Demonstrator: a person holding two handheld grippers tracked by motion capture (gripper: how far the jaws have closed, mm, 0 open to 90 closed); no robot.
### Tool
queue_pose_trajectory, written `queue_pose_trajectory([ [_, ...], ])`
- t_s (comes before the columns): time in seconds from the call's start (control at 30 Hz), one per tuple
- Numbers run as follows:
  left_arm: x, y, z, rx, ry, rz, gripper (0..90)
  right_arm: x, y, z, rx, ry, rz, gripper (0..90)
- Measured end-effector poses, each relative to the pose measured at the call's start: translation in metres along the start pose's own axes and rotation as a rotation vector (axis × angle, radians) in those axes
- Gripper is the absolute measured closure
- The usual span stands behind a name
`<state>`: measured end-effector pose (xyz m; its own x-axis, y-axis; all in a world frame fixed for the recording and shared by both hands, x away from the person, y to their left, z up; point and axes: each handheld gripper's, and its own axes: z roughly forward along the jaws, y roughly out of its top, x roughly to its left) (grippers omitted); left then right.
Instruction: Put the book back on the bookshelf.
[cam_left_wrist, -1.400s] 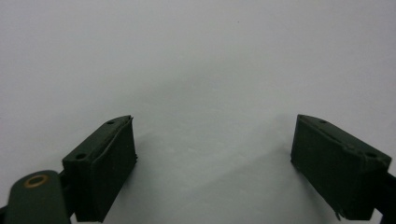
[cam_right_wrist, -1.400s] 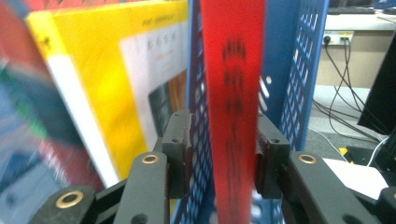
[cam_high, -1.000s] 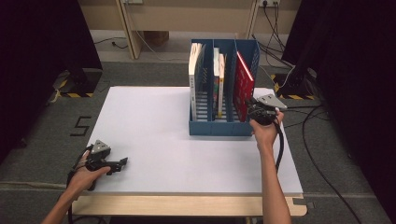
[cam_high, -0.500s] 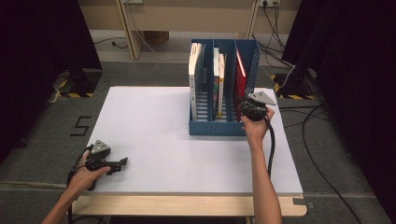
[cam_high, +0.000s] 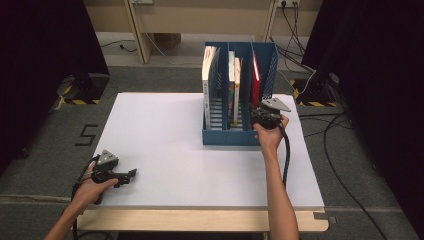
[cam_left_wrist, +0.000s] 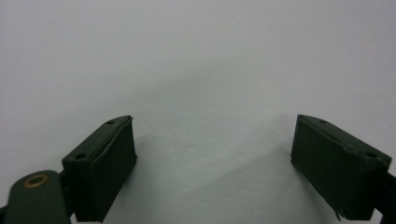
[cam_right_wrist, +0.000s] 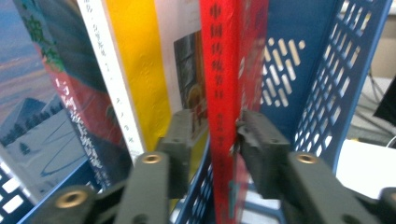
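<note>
A blue file rack (cam_high: 227, 137) with three slots stands at the back right of the white table (cam_high: 165, 130). A red book (cam_high: 256, 82) is upright in its right slot. My right gripper (cam_high: 261, 116) is at the rack's front, and in the right gripper view (cam_right_wrist: 217, 135) its jaws are closed on the lower spine of the red book (cam_right_wrist: 222, 56). The left gripper (cam_high: 131, 173) rests near the table's front left corner. In its own view (cam_left_wrist: 215, 158) it is open, with bare table between its jaws.
A white book (cam_high: 209, 75) fills the rack's left slot and two colourful books (cam_high: 234, 85) the middle one. A yellow-covered book (cam_right_wrist: 135, 60) stands just left of the red one. Cables (cam_high: 345, 150) lie on the floor to the right.
The right gripper has moved left toward the rack with the red book, which went from tilted to upright in the right slot. The left gripper has not moved.
</note>
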<state>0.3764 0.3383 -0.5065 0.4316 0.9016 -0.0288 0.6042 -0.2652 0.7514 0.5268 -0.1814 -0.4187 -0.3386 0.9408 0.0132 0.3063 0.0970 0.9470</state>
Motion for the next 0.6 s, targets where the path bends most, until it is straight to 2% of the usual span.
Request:
queue_pose_trajectory([
  [0.07,0.000,0.000,0.000,0.000,-0.001,-0.001,12.7,0.000,0.000,-0.003,0.004,-0.009,-0.006,54.9],
  [0.17,0.000,0.000,0.000,0.000,-0.001,0.000,12.6,0.000,-0.001,-0.010,0.005,0.001,-0.009,50.9],
  [0.37,0.000,0.000,0.000,-0.001,-0.001,0.000,12.6,-0.002,-0.001,-0.020,-0.003,0.009,0.023,45.9],
  [0.6,0.000,0.000,0.000,-0.001,-0.001,0.000,12.6,-0.001,-0.002,-0.024,0.015,0.026,0.057,37.2],
])
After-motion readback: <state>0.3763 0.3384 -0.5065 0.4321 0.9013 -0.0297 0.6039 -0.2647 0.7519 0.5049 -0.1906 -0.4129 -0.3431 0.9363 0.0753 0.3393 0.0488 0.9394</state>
